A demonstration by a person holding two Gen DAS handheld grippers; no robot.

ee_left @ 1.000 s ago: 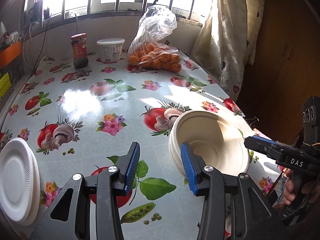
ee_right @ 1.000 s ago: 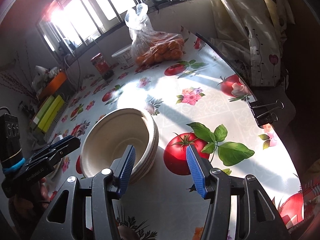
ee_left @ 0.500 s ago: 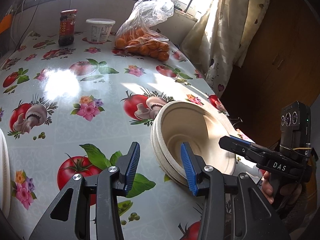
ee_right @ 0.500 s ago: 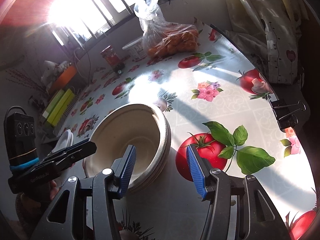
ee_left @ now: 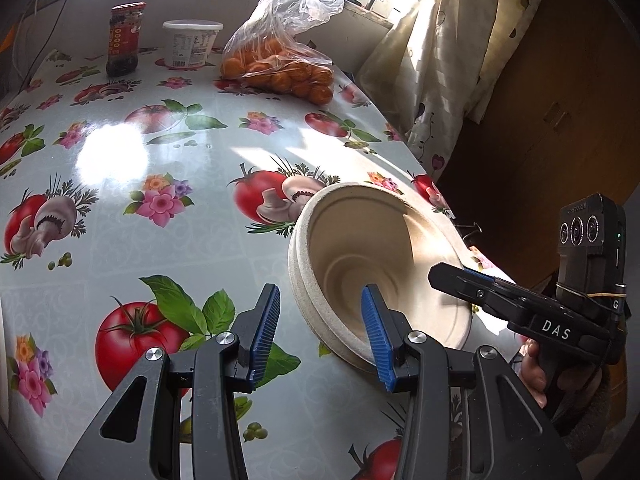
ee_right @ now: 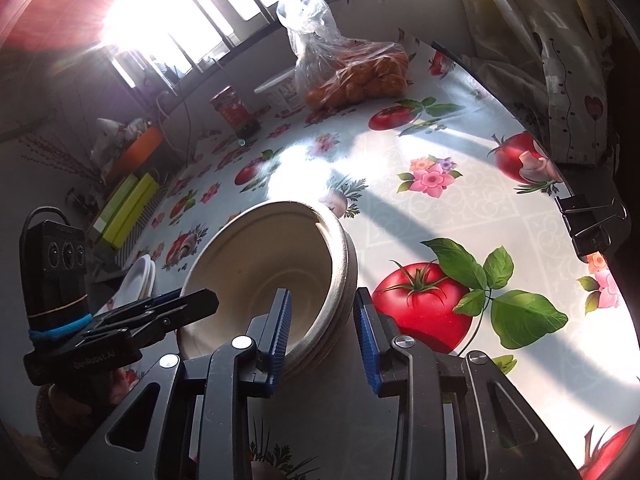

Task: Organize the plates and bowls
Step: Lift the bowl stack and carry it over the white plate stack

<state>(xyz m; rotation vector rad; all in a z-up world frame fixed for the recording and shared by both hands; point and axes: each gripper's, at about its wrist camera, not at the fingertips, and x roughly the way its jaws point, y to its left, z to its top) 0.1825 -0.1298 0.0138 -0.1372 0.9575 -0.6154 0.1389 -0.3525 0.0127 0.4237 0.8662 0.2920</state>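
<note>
A stack of beige paper bowls (ee_left: 380,256) sits on the flowered tablecloth near the table's right edge; it also shows in the right wrist view (ee_right: 272,268). My left gripper (ee_left: 320,332) is open, its right finger over the bowls' near-left rim and its left finger outside. My right gripper (ee_right: 322,330) is open and straddles the stack's right rim, left finger inside the bowl, right finger outside. A stack of white plates (ee_right: 138,280) lies at the table's left edge, behind my left gripper.
A bag of oranges (ee_left: 280,68), a white tub (ee_left: 192,42) and a dark jar (ee_left: 122,38) stand at the far end by the window. A curtain (ee_left: 440,60) hangs at the right. Binder clips (ee_right: 592,224) grip the right table edge. Green boxes (ee_right: 124,208) lie beyond the left side.
Both grippers have closed in on the bowl stack from opposite sides. The right gripper's fingers now straddle the right rim. The white plates have left the left wrist view.
</note>
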